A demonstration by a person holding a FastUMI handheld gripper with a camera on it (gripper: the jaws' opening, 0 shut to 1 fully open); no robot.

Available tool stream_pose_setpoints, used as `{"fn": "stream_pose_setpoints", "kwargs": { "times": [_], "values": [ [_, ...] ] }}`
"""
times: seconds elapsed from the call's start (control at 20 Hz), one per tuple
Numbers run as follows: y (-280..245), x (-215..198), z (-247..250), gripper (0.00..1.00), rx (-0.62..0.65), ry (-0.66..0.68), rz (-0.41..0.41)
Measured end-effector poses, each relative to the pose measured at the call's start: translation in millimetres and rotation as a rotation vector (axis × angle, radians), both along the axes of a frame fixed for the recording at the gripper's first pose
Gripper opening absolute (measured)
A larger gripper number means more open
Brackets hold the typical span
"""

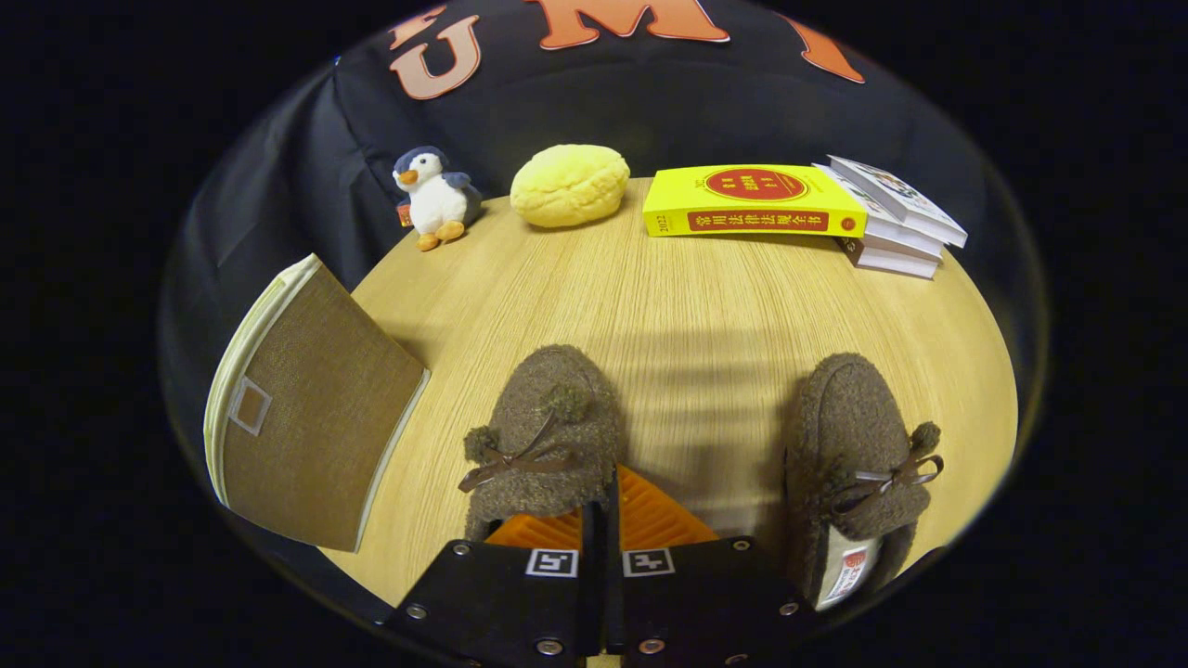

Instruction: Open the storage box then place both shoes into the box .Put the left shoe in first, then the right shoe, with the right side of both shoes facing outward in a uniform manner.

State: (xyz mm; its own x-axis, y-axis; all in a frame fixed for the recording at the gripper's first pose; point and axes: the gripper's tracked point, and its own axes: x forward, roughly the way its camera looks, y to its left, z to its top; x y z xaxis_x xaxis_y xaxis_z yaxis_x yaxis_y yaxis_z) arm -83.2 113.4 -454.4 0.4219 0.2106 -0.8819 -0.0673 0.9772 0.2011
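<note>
The gripper (pixel 608 520) hovers low over a pale wood-grain table (pixel 687 315), its two fingers (pixel 650 515) pressed together with nothing between them, so it is clenched and empty. Each finger mount carries a small square black-and-white marker.

Just ahead of the fingertips, slightly to their left, lies one fuzzy brown shoe (pixel 546 436), its collar partly hidden behind the fingers; it has two pom-poms and a thin brown ribbon bow on its top. The second shoe (pixel 858 464), of the same brown fleece, lies to the right of the fingers, apart from the first, with bare table between them. It too has a ribbon bow and a pom-pom, and a white insole tag with red print shows at its opening; the print is too small to read.

To the left of the fingers stands the storage box (pixel 311 417), brown woven fabric with pale edging and a small framed label window on its face; whether it is open cannot be told.

Well beyond the fingers, along the far edge of the table, sit a plush penguin (pixel 432 197), a yellow bun-shaped soft toy (pixel 569 184), and a thick yellow book (pixel 747 201) with red lettering in Chinese and "2022" on its spine. Beside that book, to the right, is a stack of pale books (pixel 896 223).
</note>
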Motion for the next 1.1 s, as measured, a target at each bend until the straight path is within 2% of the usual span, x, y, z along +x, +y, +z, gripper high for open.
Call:
{"fn": "stream_pose_setpoints", "kwargs": {
  "times": [0.25,0.7,0.9,1.1],
  "values": [
    [23,19,65,0.03,0.061,-0.056,-0.046],
    [98,44,171,0.03,0.111,-0.132,-0.015],
    [156,48,189,0.03,0.140,-0.132,0.046],
    [214,40,185,0.03,0.168,-0.078,0.092]
  ]
}}
